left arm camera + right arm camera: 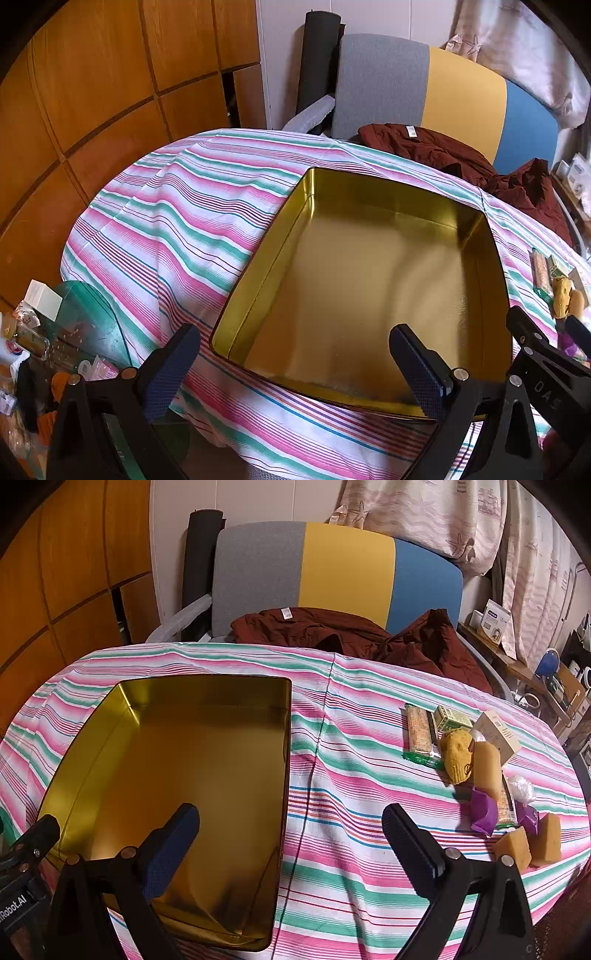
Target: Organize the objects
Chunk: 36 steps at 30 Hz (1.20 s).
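Farthest left, in the left wrist view, a glass side table (92, 314) holds a white box (43, 300) and small clutter, just beside the striped tablecloth (177, 221). Next comes the left gripper (295, 365), its jaws spread wide and holding nothing, one finger over the cloth and the other over the near edge of the gold tin (369, 295). That tin lies open and bare inside, resting on the cloth. Behind it, a dark red garment (461, 158) is draped at the far table edge, in front of a chair (424, 85) with a grey, yellow and blue back.

Seen from the right wrist, the gold tin (184, 775) sits on the left part of the table, and the right gripper (291, 834) hangs with its jaws wide apart and empty, the left finger above the tin, the right one above the tablecloth (351, 775). Further right, well apart from the tin, the objects lie in a loose cluster: a green-wrapped cracker pack (419, 734), a small green box (450, 718), a yellow knitted piece (458, 757), a cream box (496, 734), a purple cup (484, 814), crumpled clear plastic (521, 788) and two tan sponge blocks (532, 842). A cluttered shelf (517, 657) stands at the far right.
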{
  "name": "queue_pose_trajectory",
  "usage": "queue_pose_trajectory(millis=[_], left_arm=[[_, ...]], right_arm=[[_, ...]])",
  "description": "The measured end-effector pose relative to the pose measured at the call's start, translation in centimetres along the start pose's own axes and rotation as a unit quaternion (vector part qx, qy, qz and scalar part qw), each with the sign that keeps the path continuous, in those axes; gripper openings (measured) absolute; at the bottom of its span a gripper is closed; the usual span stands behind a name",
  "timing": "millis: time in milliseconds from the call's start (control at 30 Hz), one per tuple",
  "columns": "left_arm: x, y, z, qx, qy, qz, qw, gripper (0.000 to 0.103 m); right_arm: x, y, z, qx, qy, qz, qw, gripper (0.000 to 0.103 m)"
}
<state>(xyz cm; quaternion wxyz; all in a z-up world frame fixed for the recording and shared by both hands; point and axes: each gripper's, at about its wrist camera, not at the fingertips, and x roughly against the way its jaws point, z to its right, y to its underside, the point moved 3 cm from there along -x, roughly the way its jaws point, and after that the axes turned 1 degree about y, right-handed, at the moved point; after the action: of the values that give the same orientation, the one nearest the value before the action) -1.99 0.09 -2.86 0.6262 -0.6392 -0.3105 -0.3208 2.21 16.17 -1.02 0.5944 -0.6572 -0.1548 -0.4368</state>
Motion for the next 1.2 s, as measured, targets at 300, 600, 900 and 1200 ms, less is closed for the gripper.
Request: queue_pose_trajectory(millis=[300, 600, 900, 1200], left_arm=[[0.1, 0.1, 0.2, 0.001, 0.002, 0.006, 1.0, 0.103], [0.0, 0.1, 0.3, 0.004, 0.012, 0.001, 0.9999, 0.103], [-0.1, 0.2, 0.6, 0.003, 0.016, 0.003, 0.9999, 0.103], [-0.5, 0.4, 0.6, 0.003, 0.003, -0.001, 1.0, 0.103]], right_arm=[[0.0, 0.0, 0.3, -0.005, 0.001, -0.002, 1.0, 0.101], [0.3, 0.1, 0.6, -0.003, 0.005, 0.002, 1.0, 0.101], [0.7, 0.0, 0.9, -0.003, -0.003, 0.01, 1.0, 0.1], [0.9, -0.1, 1.2, -0.004, 0.002, 0.013, 1.0, 0.101]])
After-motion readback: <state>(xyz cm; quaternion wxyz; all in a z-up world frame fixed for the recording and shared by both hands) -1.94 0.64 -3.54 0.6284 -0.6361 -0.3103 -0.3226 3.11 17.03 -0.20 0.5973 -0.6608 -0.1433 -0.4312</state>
